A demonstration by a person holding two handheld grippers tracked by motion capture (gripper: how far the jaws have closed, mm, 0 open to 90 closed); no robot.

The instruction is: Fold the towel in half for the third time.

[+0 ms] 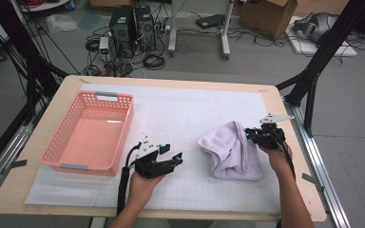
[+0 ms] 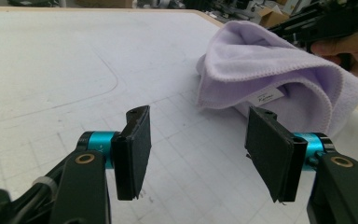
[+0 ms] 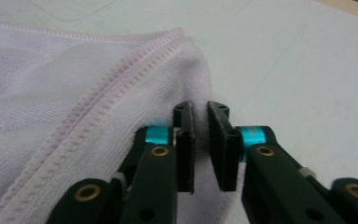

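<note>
A pale lavender towel (image 1: 228,149) lies folded and bunched on the white gridded mat (image 1: 190,190), right of centre. Its upper layer arches up toward my right gripper (image 1: 249,133). In the right gripper view the jaws (image 3: 200,112) stand almost together with the towel's (image 3: 51,93) fabric in the narrow gap, close to its stitched hem. My left gripper (image 1: 172,153) hovers low over the mat to the left of the towel. Its jaws (image 2: 196,149) are wide apart with nothing between them, and they point at the towel (image 2: 261,65), whose white label shows inside the fold.
A pink perforated basket (image 1: 57,137) with nothing in it stands on the left of the mat. The wooden table's edge (image 1: 271,95) runs close behind the right hand. Black frame posts, computer towers and cables stand on the floor beyond.
</note>
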